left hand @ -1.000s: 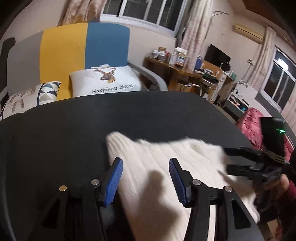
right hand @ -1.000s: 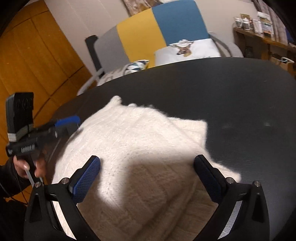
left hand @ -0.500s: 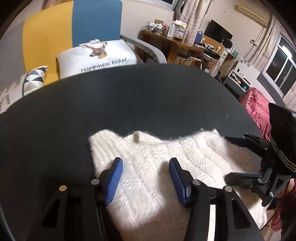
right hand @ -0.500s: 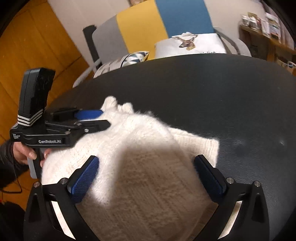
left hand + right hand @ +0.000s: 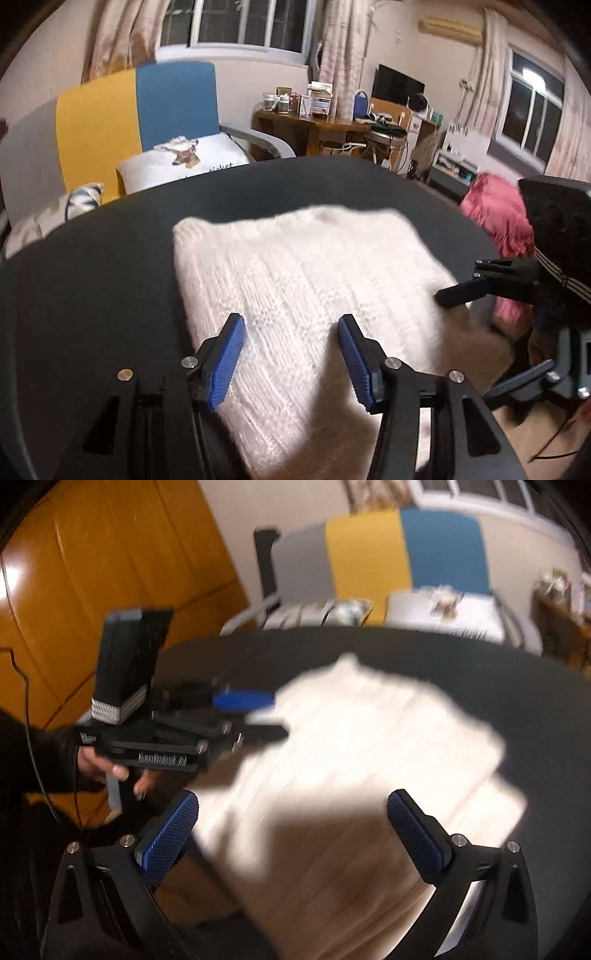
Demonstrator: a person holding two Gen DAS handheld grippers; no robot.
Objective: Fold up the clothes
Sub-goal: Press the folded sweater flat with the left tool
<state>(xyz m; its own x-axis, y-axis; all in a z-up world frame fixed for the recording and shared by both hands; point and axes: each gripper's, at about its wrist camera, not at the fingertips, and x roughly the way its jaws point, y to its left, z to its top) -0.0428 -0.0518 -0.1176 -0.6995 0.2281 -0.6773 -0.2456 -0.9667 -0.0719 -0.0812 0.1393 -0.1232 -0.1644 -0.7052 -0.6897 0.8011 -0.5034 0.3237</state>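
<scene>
Both hand-held grippers lifted off sweater (image 5: pixel 310 280)

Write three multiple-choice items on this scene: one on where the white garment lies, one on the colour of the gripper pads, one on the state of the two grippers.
1. Where does the fluffy white knitted sweater lie?
A. on the round dark table
B. on the chair
C. on the floor

2. What colour are the ribbed finger pads?
A. red
B. blue
C. green

3. How do the left gripper and right gripper stand?
A. both clamp the sweater
B. one clamps it
C. both open, holding nothing

Key: 1 A, table surface shows around the sweater; 2 B, blue in both views; 3 C, the pads of each stand wide apart with nothing pinched.
</scene>
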